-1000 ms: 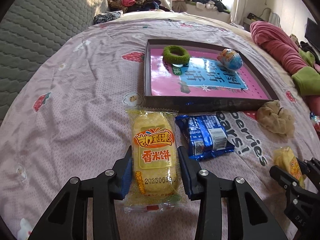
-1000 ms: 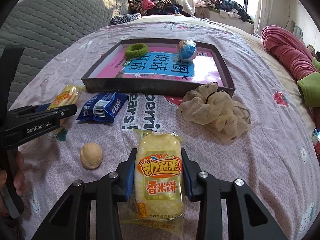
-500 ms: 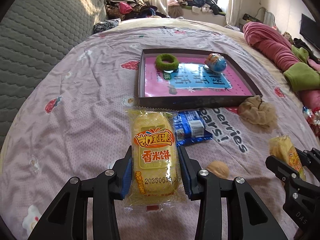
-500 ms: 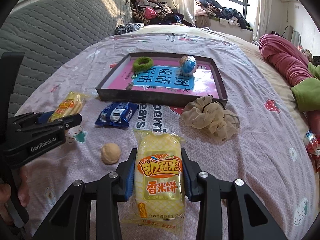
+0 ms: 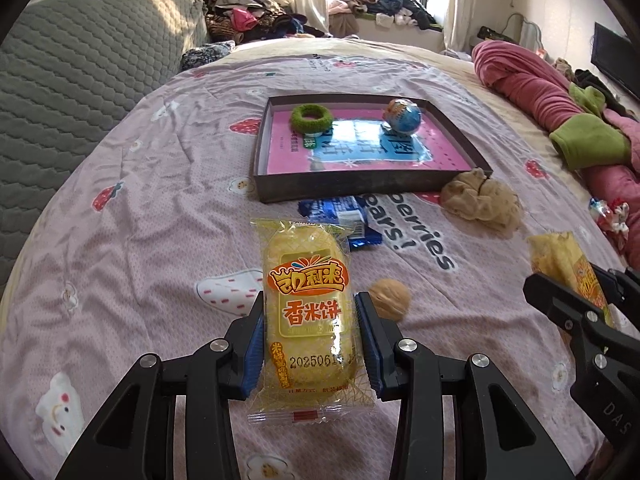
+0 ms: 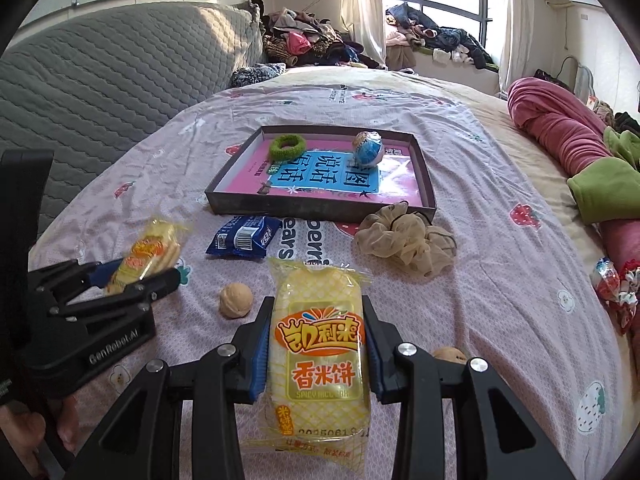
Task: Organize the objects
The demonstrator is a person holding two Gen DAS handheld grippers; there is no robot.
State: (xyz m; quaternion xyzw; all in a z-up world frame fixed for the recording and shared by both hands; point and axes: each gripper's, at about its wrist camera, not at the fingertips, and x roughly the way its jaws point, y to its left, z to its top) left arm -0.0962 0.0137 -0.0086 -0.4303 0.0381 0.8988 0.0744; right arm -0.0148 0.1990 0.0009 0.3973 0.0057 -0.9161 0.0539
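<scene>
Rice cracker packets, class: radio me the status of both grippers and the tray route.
Left gripper shut on yellow packet. Right gripper shut on second packet. Tray ahead, holding green ring and ball. Blue wrapper, scrunchie before its near wall.

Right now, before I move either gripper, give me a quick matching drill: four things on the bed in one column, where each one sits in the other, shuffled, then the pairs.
Things:
1. green hair ring
2. blue snack packet
3. beige scrunchie
4. yellow rice cracker pack

Places:
A. on the bedspread, against the tray's near right corner
B. clamped in the right gripper
C. inside the tray, far left part
D. on the bedspread just in front of the tray's near wall

Pairs: 1-C, 2-D, 3-A, 4-B
</scene>
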